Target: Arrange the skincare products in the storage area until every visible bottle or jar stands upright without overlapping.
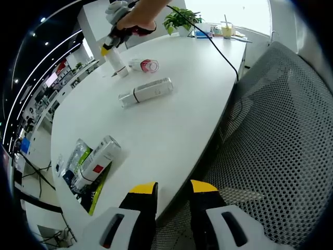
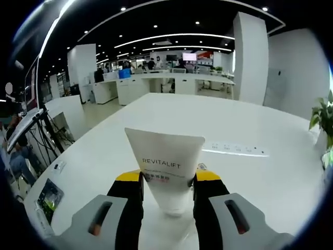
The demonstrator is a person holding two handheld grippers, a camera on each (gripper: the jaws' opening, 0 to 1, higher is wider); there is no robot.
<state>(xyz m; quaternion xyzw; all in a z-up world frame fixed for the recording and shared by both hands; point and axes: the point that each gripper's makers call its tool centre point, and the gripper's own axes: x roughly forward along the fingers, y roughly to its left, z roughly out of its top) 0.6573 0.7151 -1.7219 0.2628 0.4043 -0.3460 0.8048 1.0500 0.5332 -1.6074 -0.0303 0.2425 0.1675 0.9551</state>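
Right tongs [image 2: 167, 185] clamp white REVITALIFT squeeze tube [image 2: 165, 166], upright on white desk [image 2: 260, 177]. Left tongs [image 1: 172, 194] open, empty, at desk edge. Still lying flat: clear slim bottle [image 1: 145, 91], small red-cap jar [image 1: 144, 65], white-green tubes [image 1: 92, 162]. Approx. 1 of 4 done.

- An open-plan office is shown: long white desks [image 2: 171, 83] and wall screens [image 2: 189, 56] are seen far off.
- Recessed ceiling lights [image 2: 171, 36], a mesh chair [image 1: 281, 146] and a potted plant [image 1: 179, 21] are seen.
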